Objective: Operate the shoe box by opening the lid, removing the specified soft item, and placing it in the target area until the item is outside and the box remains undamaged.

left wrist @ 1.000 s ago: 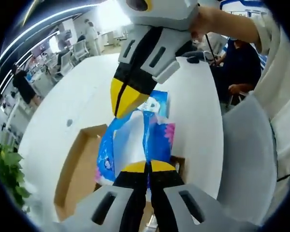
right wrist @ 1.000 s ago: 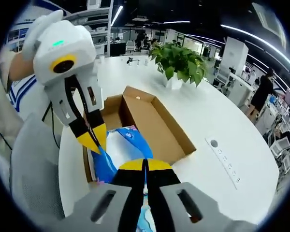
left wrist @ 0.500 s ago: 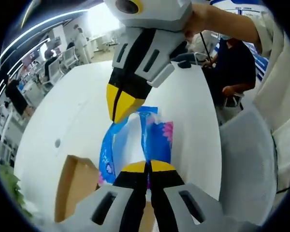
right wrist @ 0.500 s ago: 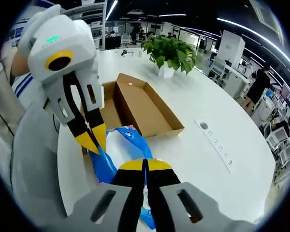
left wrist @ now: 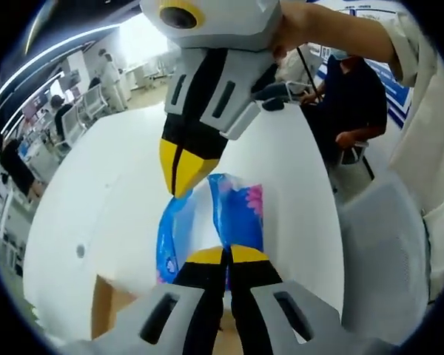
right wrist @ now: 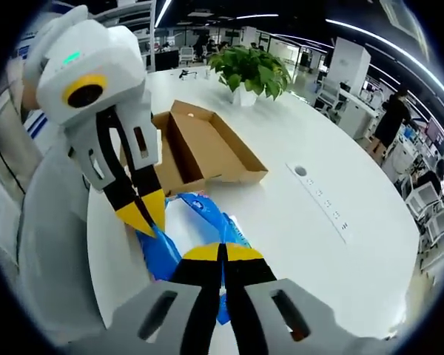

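Note:
A soft blue, white and pink plastic pack hangs in the air between both grippers, above the white table. My left gripper is shut on its near edge, and the right gripper is shut on its far edge. In the right gripper view the same pack is held by my right gripper and by the left gripper. The open brown shoe box lies on the table behind the pack, its tray and lid empty. A corner of the box shows low in the left gripper view.
A potted green plant stands past the box. A power socket strip is set into the table to the right. A grey chair back and a person's arm are close by. Office desks and people fill the background.
Both grippers have carried the pack up and away from the box toward the near side of the table. The box now sits farther off and the pack is clear of it.

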A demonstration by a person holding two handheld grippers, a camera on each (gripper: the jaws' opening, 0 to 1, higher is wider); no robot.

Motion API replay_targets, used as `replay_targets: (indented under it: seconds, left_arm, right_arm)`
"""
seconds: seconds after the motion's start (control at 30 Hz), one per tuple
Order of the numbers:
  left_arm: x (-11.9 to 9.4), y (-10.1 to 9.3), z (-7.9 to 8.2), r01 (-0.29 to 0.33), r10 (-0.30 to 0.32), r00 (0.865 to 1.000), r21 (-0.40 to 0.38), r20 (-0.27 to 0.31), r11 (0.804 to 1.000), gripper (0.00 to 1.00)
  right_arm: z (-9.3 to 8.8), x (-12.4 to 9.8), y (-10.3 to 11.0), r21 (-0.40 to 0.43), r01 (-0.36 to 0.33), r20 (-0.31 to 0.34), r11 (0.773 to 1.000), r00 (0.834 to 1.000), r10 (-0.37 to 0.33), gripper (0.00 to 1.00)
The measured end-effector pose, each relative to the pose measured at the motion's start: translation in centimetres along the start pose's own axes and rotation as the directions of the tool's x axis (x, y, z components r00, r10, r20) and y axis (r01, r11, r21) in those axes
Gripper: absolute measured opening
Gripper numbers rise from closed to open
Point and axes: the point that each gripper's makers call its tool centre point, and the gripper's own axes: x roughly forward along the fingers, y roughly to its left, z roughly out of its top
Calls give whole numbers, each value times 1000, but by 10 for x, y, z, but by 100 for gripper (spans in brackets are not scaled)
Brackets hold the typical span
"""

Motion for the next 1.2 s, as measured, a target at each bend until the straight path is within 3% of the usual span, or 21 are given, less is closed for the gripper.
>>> replay_targets:
  seconds: [0.73,1.2]
  left_arm:
    - [62,-1,72,88,-94,992,71,86,994,0]
    - [100,-7,104,147,-157,984,123,79,981,0]
  right_arm:
    - [-61,-45,-51,84,67,-46,994,997,-64,0]
    - [-104,-65,-72,19,75,-87,997,994,-73,0]
